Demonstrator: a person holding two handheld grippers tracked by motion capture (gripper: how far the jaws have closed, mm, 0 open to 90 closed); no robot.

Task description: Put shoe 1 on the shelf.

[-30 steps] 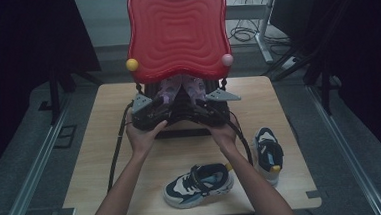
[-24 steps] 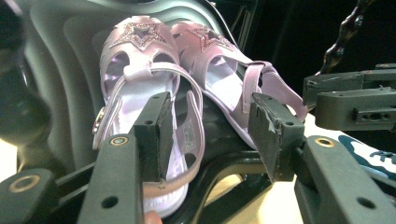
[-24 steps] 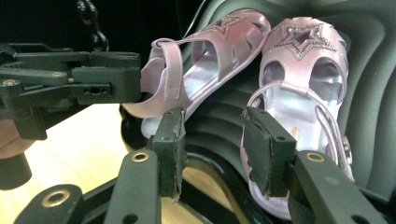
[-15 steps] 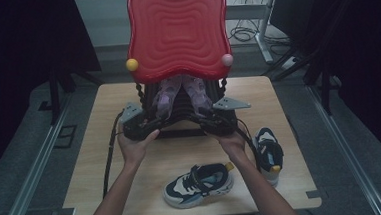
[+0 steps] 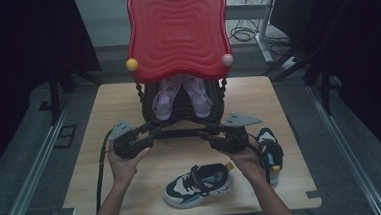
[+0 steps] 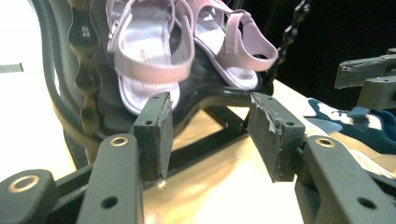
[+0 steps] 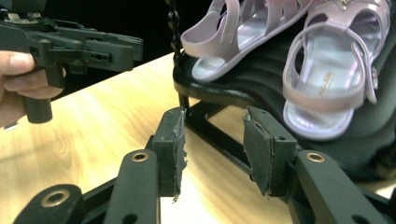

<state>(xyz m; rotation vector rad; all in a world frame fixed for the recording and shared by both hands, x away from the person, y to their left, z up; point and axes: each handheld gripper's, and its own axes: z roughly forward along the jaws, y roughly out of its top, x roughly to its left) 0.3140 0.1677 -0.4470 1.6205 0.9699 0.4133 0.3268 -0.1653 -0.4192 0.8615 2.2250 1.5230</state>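
A pair of lilac sandals [image 5: 181, 95] rests on the sloping black shelf of a shoe rack [image 5: 148, 97] under a red wavy panel [image 5: 176, 33]. My left gripper [image 5: 151, 133] hovers in front of the rack's left foot, open and empty; ahead of its jaws [image 6: 210, 122] lie the sandals [image 6: 149, 51]. My right gripper [image 5: 206, 133] is in front of the rack's right side, also open and empty, its jaws [image 7: 212, 135] aimed at the rack's base below the sandals [image 7: 327, 79]. A navy and white sneaker [image 5: 198, 182] lies near the front edge, its mate [image 5: 270, 152] right of my right hand.
The wooden table [image 5: 83, 184] has bare surface on the left and behind the rack's sides. The rack's black base bar [image 5: 177, 134] runs between the two grippers. In the right gripper view, the left gripper [image 7: 70, 44] is at upper left, held by a hand.
Both grippers have drawn back from the rack's shelf toward the person and spread apart, left one leftward, right one rightward. The sandals stay on the shelf; the sneakers have not moved.
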